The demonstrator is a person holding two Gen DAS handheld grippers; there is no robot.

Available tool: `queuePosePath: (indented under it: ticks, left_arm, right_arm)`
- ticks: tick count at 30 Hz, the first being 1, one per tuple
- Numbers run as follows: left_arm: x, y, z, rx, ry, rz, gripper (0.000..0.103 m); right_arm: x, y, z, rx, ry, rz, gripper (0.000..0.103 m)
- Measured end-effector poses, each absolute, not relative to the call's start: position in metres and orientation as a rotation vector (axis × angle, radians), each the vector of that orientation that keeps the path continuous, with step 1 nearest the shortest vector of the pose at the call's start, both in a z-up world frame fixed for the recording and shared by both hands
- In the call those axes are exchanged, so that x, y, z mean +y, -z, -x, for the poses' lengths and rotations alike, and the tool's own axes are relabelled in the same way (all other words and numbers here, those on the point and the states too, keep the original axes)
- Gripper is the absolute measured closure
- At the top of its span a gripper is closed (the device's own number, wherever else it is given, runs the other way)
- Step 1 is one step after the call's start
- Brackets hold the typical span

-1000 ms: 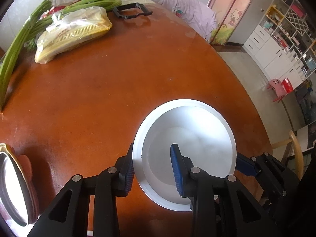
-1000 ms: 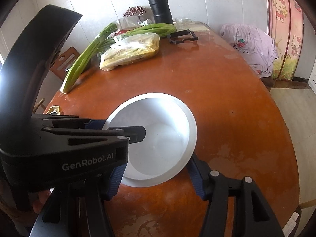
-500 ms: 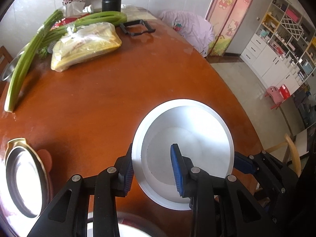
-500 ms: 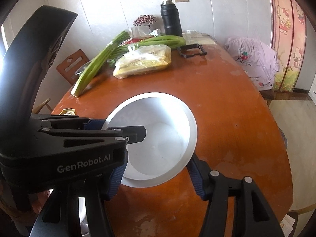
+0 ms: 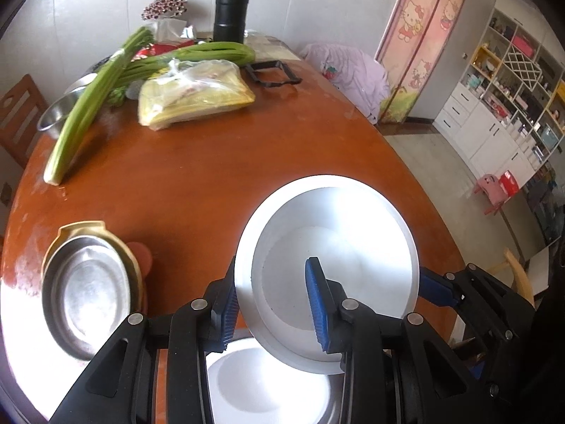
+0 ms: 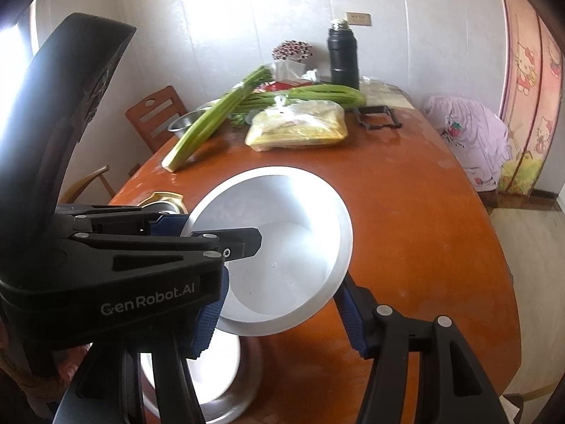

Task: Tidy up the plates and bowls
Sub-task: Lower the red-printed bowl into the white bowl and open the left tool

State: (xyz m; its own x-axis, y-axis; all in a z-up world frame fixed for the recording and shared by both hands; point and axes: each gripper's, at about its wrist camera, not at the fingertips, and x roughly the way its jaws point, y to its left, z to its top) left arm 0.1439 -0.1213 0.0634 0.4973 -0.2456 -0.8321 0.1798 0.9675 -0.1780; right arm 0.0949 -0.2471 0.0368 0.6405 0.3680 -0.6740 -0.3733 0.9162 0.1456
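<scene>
A white bowl (image 5: 339,247) is held tilted above the table; it also shows in the right wrist view (image 6: 282,243). My left gripper (image 5: 272,300) is shut on its near-left rim, one pad outside and one inside. My right gripper (image 6: 279,314) spans the bowl from outside, its pads at the rim on both sides. Beneath, a second white bowl (image 5: 261,385) sits near the table's front; it shows as a metal-rimmed dish in the right wrist view (image 6: 212,381). A steel dish on a gold tray (image 5: 84,289) lies at the left.
On the brown oval table (image 5: 212,183) stand celery stalks (image 5: 91,106), a bagged yellow package (image 5: 194,95), a black frame (image 5: 272,74), a black flask (image 5: 229,10) and a steel bowl (image 5: 60,109). A wooden chair (image 6: 155,116) stands left; open floor lies right.
Both grippers have risen with the white bowl, lifting it off the table and tilting it. The lower white bowl and the steel dish have come into view.
</scene>
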Motion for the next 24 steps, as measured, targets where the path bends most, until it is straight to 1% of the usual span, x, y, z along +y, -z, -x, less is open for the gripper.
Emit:
queuePosePath:
  ticks: [12, 24]
  left_arm:
    - [-0.085, -0.059, -0.109, 1.007, 0.249, 0.092, 0.068]
    - [-0.072, -0.044, -0.081, 0.997, 0.242, 0.128, 0.068]
  right_arm:
    - [-0.209, -0.035, -0.069, 0.774, -0.454, 0.056, 0.043]
    - [-0.189, -0.024, -0.043, 0.797, -0.465, 0.107, 0.043]
